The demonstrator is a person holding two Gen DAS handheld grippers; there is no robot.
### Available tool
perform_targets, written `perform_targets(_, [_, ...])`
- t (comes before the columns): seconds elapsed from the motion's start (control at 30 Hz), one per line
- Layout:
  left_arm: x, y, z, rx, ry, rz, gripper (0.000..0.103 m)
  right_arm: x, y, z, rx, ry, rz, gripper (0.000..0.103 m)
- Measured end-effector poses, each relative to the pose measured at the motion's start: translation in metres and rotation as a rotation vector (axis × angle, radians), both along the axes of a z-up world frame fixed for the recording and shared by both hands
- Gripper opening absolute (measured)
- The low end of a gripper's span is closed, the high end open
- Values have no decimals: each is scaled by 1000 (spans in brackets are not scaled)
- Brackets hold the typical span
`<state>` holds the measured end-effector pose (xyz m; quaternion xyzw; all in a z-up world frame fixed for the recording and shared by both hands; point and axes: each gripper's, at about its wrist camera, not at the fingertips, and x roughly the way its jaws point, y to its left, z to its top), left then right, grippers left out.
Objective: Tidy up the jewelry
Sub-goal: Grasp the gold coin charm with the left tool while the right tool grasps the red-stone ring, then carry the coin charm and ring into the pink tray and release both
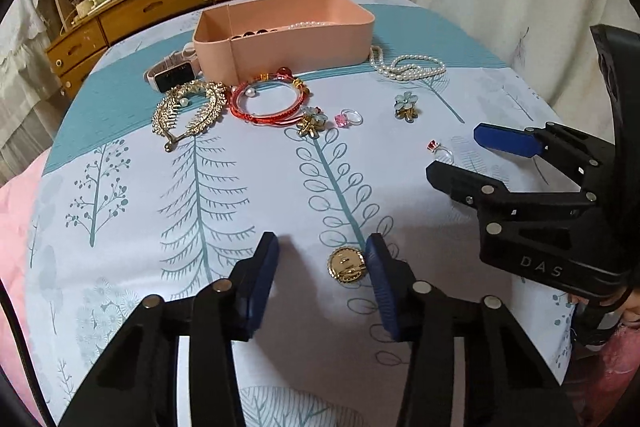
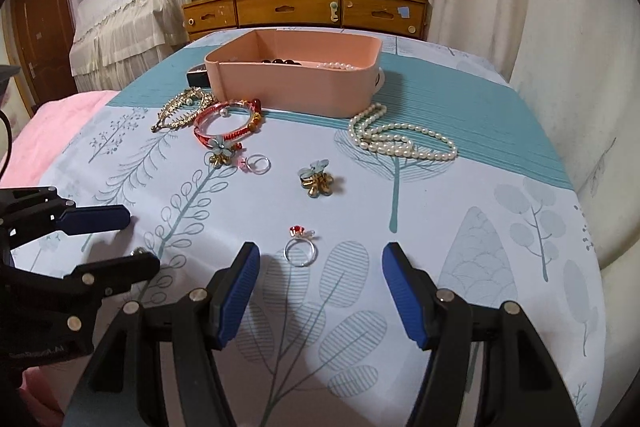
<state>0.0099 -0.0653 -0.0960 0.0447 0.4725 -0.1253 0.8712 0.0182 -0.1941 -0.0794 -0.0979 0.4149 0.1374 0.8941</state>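
A pink organizer box point(image 1: 280, 39) point(image 2: 296, 79) stands at the far side of the cloth, with dark beads and pearls inside. My left gripper point(image 1: 322, 259) is open, low over the cloth, with a round gold brooch point(image 1: 346, 264) between its fingers, close to the right one. My right gripper point(image 2: 318, 267) is open, with a red-stone ring point(image 2: 300, 247) point(image 1: 438, 149) just ahead between its fingertips. Also loose on the cloth: a pearl necklace point(image 2: 394, 139), two flower earrings point(image 2: 316, 179) point(image 2: 220, 151), a pink-stone ring point(image 2: 256, 163), red bangles point(image 1: 266, 101), a gold leaf necklace point(image 1: 188, 111) and a watch point(image 1: 172, 77).
The cloth covers a bed-like surface with a pink blanket point(image 1: 16, 227) at its left. A wooden drawer unit point(image 2: 304, 9) with a red bag stands behind. Curtains point(image 2: 520, 27) hang at the right. Each gripper shows in the other's view point(image 1: 472, 163) point(image 2: 128, 239).
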Motion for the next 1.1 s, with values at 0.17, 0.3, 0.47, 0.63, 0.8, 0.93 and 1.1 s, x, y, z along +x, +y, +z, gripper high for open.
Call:
perform_targets(0.17, [-6, -4, 2, -8, -6, -34, 18, 0, 2, 0, -7, -2, 9, 61])
perform_targets(0.3, [-8, -5, 2, -12, 0, -30, 17, 2, 6, 2, -11, 1, 13, 55])
perform_targets(0.47, [-6, 4, 3, -86, 44, -12, 17, 4, 14, 3, -12, 5, 35, 42])
perform_targets(0.63, [-4, 17, 3, -160, 91, 6, 17, 3, 21, 4, -12, 12, 62, 18])
perform_targets(0.8, [-3, 33, 1, -248, 140, 27, 17, 7, 23, 5, -16, 39, 38, 16])
perform_targets(0.93, [-5, 42, 2, -237, 144, 43, 17, 11, 19, 6, 21, 70, 30, 16])
perform_targets(1.1, [-8, 54, 5, -248, 145, 55, 17, 15, 13, 8, 122, 140, 17, 16])
